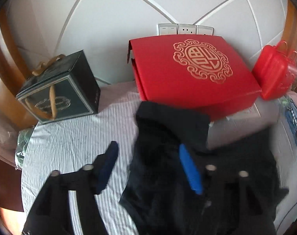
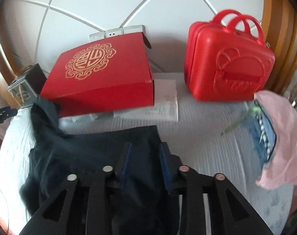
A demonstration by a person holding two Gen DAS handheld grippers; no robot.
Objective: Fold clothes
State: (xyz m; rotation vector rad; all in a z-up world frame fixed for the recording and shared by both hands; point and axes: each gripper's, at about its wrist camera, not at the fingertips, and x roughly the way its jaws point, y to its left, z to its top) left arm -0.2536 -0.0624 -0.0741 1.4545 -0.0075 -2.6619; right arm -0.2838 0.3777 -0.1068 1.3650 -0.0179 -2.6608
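Dark clothing [image 1: 168,129] lies spread on a bed [image 1: 74,137] covered in a pale striped sheet, one corner of it reaching up against the big red box; in the right wrist view the same garment [image 2: 85,148] runs from the left edge to under the gripper. Behind it a white padded headboard [image 1: 129,4] with crossing seams fills the background, framed in wood. Against the headboard leans a large red box [image 1: 187,72] with a gold emblem, and white papers [image 2: 164,101] stick out beneath it. To its right stands a red plastic case [image 2: 226,62] with loop handles. A dark green gift box [image 1: 60,90] with a tan ribbon sits on the other side. Pink cloth [image 2: 281,133] lies heaped at the bed's right edge over something blue. The left gripper [image 1: 148,166] has its blue fingers [image 1: 189,170] spread wide above the garment, nothing pinched. The right gripper [image 2: 146,164] holds its fingers [image 2: 127,162] partly apart over the dark cloth; whether cloth is caught between them I cannot tell
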